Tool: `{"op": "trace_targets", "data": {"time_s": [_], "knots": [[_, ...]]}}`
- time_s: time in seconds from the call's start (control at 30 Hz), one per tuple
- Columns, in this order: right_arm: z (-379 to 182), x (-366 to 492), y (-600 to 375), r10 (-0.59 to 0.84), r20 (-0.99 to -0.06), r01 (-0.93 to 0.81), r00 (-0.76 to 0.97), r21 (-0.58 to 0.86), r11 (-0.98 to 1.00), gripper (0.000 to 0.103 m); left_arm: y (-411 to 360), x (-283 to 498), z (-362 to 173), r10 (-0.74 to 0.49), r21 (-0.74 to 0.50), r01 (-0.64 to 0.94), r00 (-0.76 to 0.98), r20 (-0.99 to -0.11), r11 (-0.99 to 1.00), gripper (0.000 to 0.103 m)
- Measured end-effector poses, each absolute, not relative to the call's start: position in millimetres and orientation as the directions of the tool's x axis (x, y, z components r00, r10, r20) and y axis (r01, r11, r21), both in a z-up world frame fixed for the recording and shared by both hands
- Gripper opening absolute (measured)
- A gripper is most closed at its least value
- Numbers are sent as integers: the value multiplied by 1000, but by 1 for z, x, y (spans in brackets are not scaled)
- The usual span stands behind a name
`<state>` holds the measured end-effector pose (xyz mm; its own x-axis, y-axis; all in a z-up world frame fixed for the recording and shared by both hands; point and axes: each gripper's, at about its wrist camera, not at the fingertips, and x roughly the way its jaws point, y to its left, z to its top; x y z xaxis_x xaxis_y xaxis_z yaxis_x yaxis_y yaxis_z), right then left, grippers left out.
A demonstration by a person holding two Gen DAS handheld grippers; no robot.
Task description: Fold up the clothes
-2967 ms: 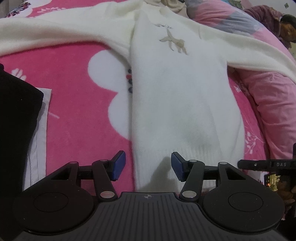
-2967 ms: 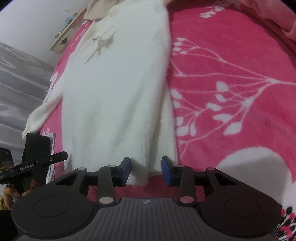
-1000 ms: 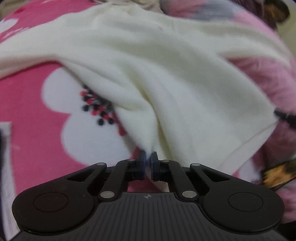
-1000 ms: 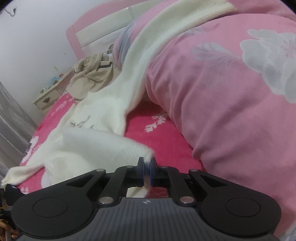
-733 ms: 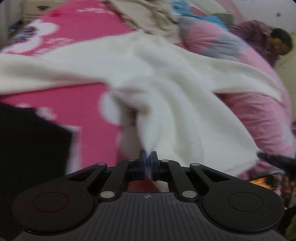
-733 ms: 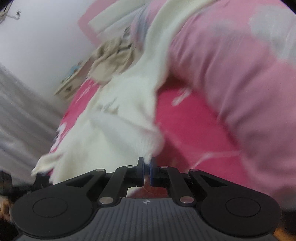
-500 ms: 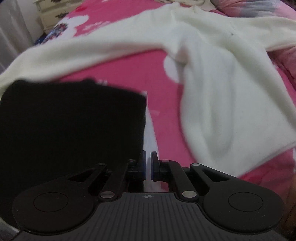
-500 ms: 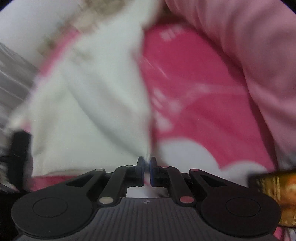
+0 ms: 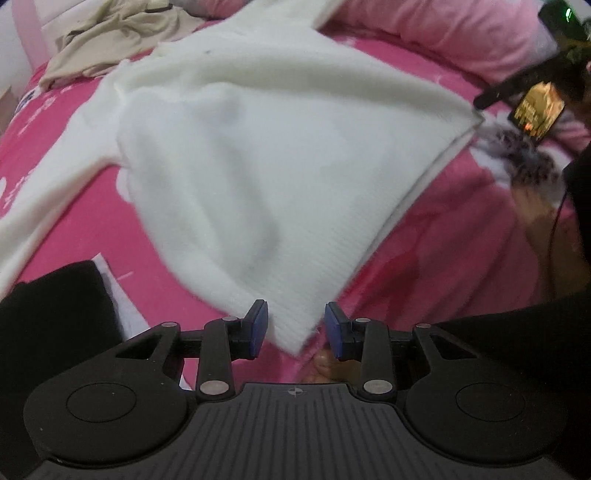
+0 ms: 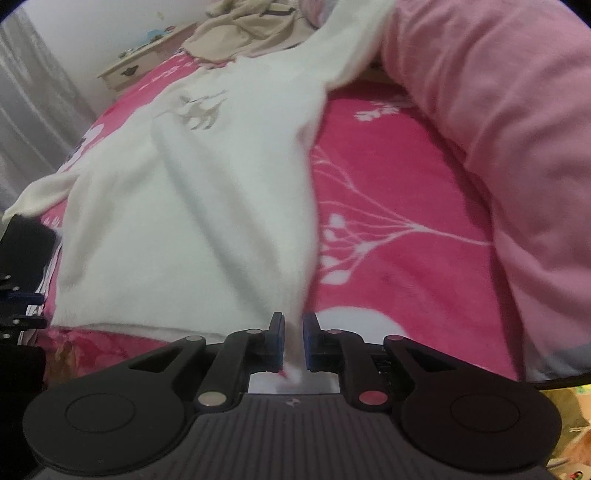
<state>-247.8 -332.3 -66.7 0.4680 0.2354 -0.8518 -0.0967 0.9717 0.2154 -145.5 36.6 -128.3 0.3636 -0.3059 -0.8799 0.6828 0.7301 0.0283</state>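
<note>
The white sweater [image 9: 266,155] lies spread on the pink bedspread [image 9: 443,236], its hem nearest both cameras and its sleeves reaching away to either side, one draped up onto the pink duvet [image 10: 498,110]. The left gripper [image 9: 291,326] has just been opening: its fingers [image 9: 257,325] now stand apart with a hem corner lying loose between them, touched by neither pad. The right gripper [image 10: 293,341] has also just begun to part; a thin strip of the hem's other corner sits in the narrow gap, and motion blur makes it hard to say whether the pads press it, though they look released. The step in hand appears to be letting the hem settle flat after shaking the garment out. To do it well, both grippers should let go fully before pulling back, so the knit is not dragged into new wrinkles, and they should withdraw low and level along the bed. The diagonal crease across the body, seen in the right wrist view, would want smoothing before a sleeve is folded in. By count: one white sweater, one embroidered deer motif [image 10: 201,110] on its chest, one beige garment [image 9: 110,33] heaped at the bed's far end, one black folded item [image 9: 55,306] beside the hem, and two grippers.
</note>
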Motion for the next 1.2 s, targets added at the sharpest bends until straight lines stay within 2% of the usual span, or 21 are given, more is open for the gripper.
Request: {"op": "trace_targets", "data": {"time_s": [0.1, 0.2, 0.27, 0.33, 0.43, 0.53, 0.6, 0.73, 0.97, 1.1, 1.2], "knots": [[-70, -250, -329, 242, -848, -108, 472, 217, 970, 13, 33, -144, -141, -272, 61, 690, 363, -891, 721, 33], [-73, -251, -332, 245, -845, -91, 475, 229, 969, 13, 41, -140, -151, -271, 34, 663, 352, -896, 748, 31], [-74, -251, -334, 242, -845, -84, 477, 230, 970, 13, 45, -138, -152, -283, 7, 636, 353, -892, 772, 25], [-76, -252, -336, 234, -846, -83, 480, 222, 971, 13, 48, -137, -153, -292, -13, 613, 358, -887, 790, 11], [-76, -254, -339, 206, -848, -96, 489, 182, 978, 13, 54, -138, -150, -294, -18, 597, 369, -882, 802, 8], [-75, -258, -342, 193, -847, -128, 495, 149, 981, 13, 54, -140, -147, -294, -16, 593, 375, -879, 805, 7], [-73, -262, -342, 207, -844, -168, 495, 141, 976, 19, 57, -141, -143, -300, -24, 585, 380, -875, 810, 7], [-65, -272, -327, 256, -820, -306, 512, 104, 946, 23, 68, -145, -128, -325, -59, 552, 399, -857, 832, 6], [-79, -279, -287, 234, -844, -550, 483, -85, 831, 26, 91, -159, -114, -298, -47, 494, 444, -845, 868, 6], [-84, -277, -291, 218, -850, -537, 480, -88, 839, 26, 97, -165, -120, -280, -34, 496, 431, -858, 868, 6], [-83, -273, -303, 229, -852, -476, 470, -26, 879, 26, 92, -164, -134, -269, -25, 524, 396, -878, 851, 6]]}}
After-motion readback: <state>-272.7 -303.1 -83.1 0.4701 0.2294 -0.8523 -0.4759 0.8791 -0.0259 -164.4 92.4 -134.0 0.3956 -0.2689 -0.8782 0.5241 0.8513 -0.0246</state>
